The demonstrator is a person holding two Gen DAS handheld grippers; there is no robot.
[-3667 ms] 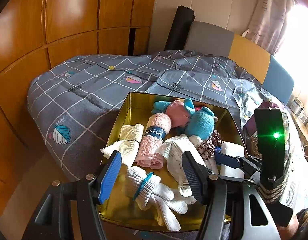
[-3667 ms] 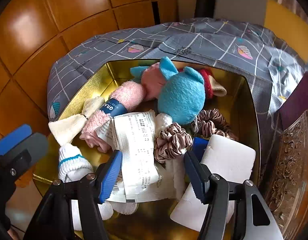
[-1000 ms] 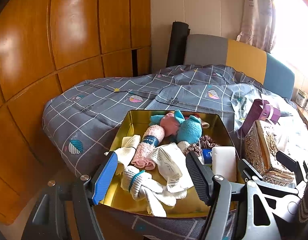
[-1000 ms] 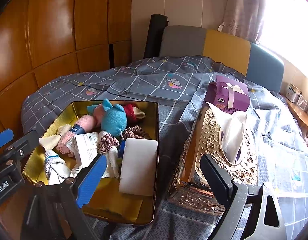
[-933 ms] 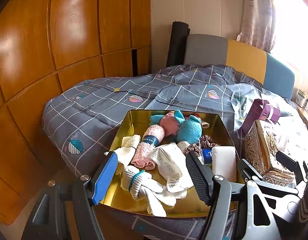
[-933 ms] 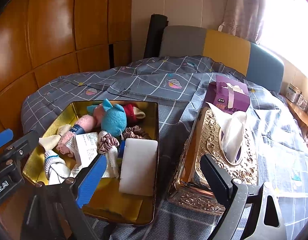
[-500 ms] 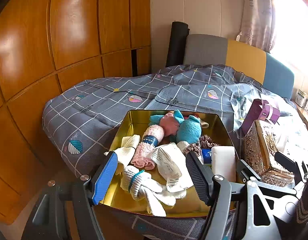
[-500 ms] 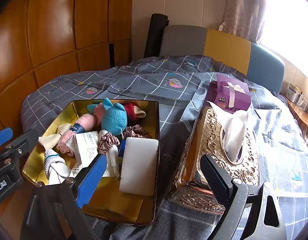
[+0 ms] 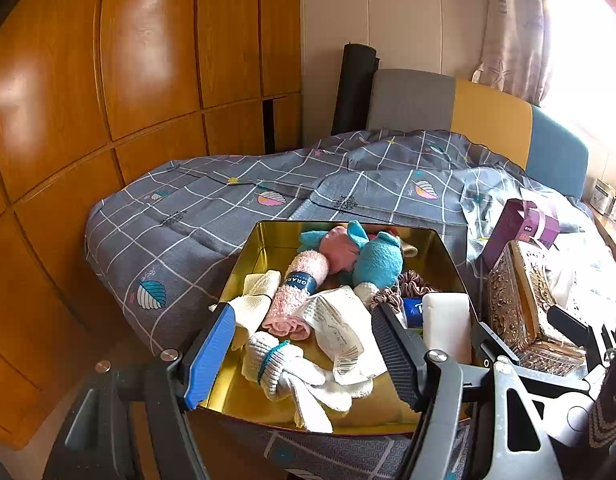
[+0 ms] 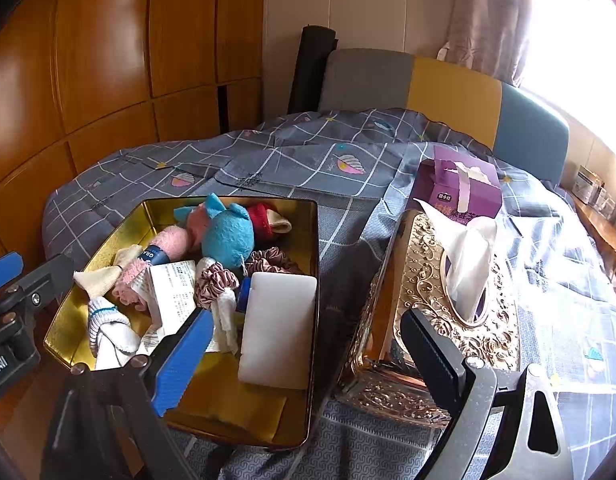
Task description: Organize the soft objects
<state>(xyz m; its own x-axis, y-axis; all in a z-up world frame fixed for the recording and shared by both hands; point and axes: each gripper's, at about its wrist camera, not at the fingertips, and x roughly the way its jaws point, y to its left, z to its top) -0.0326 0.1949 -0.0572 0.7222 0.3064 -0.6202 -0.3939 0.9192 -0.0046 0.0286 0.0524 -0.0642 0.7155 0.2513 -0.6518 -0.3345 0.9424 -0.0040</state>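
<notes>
While both grippers hang open and empty, the bed (image 10: 292,152) stretches ahead of them, bearing the gold tin (image 10: 314,280) just beyond the left gripper (image 9: 304,356) and left of the right gripper (image 10: 308,356). Soft things already fill it: blue plush (image 10: 228,236), rolled pink towel (image 9: 298,292), white gloves (image 9: 292,372), scrunchies (image 10: 216,280); little seems left.

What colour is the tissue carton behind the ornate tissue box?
Purple carton, clearest in the right wrist view.

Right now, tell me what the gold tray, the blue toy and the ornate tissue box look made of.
Gold tray: looks like thin metal, glossy, its walls mirror the contents.
Blue toy: plush fabric, matte and fuzzy.
Ornate tissue box: embossed gold scrollwork, shiny; metal or plated plastic, cannot tell.
</notes>
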